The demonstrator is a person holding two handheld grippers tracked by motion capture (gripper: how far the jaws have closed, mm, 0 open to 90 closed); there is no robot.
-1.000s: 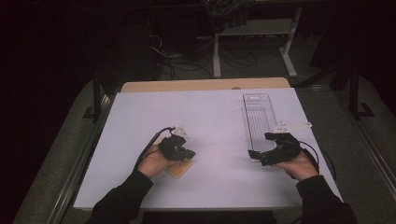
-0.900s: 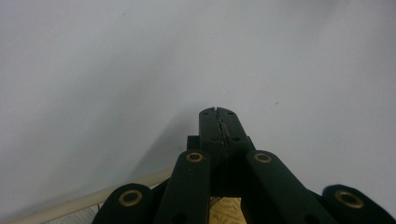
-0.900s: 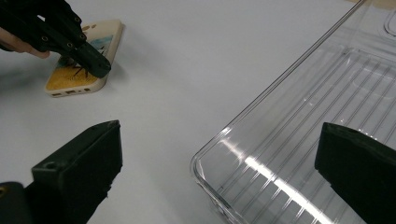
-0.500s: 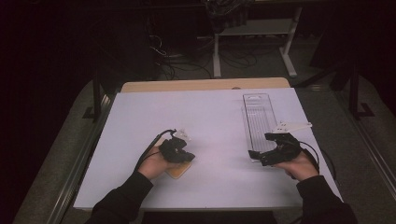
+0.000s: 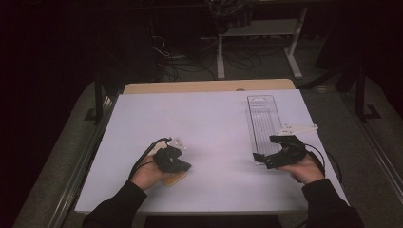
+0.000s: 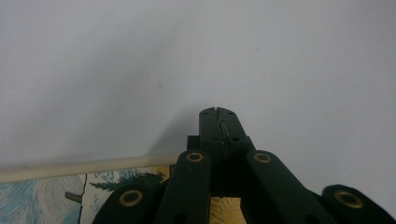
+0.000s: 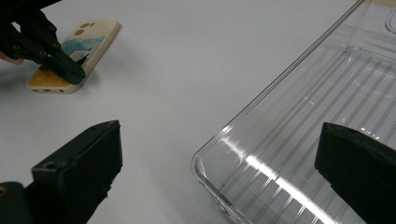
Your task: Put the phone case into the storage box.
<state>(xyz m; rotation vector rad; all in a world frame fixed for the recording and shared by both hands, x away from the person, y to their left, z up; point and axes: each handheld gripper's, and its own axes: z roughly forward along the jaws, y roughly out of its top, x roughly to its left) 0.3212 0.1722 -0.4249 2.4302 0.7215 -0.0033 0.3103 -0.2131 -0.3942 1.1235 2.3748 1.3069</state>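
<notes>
White table top (image 5: 209, 123) under everything, with a strip of pale wood along the far edge.

On the near left part, seen from the high view: left hand (image 5: 145, 173) around the left gripper (image 5: 186, 166), black, with a cable looping back toward the sleeve. Jaws pressed together, nothing between them; in the left gripper view (image 6: 218, 112) just a thin toothed seam between the two tips, and past them only plain white surface. Directly beneath this gripper, a phone case (image 5: 173, 179) lying flat on the table, cream rim, painted with blue swirls and a yellow patch (image 6: 46, 196). From the right gripper view, case (image 7: 93, 42) at the upper left and the left gripper (image 7: 77, 74) low over its near long edge, tip pointing past the rim. Cannot tell whether touching the case or just above it.

On the right part: clear plastic tray (image 5: 263, 114), long and narrow, ribbed on the bottom, lying lengthwise away from the person, well apart from the case. Right hand (image 5: 304, 168) around the right gripper (image 5: 264, 148) at the near end of the tray. Jaws spread wide, gripping nothing. In the right gripper view (image 7: 219, 140), one jaw over the bare table, the other over the tray (image 7: 327, 84), the rounded near corner of the tray between the two.
</notes>
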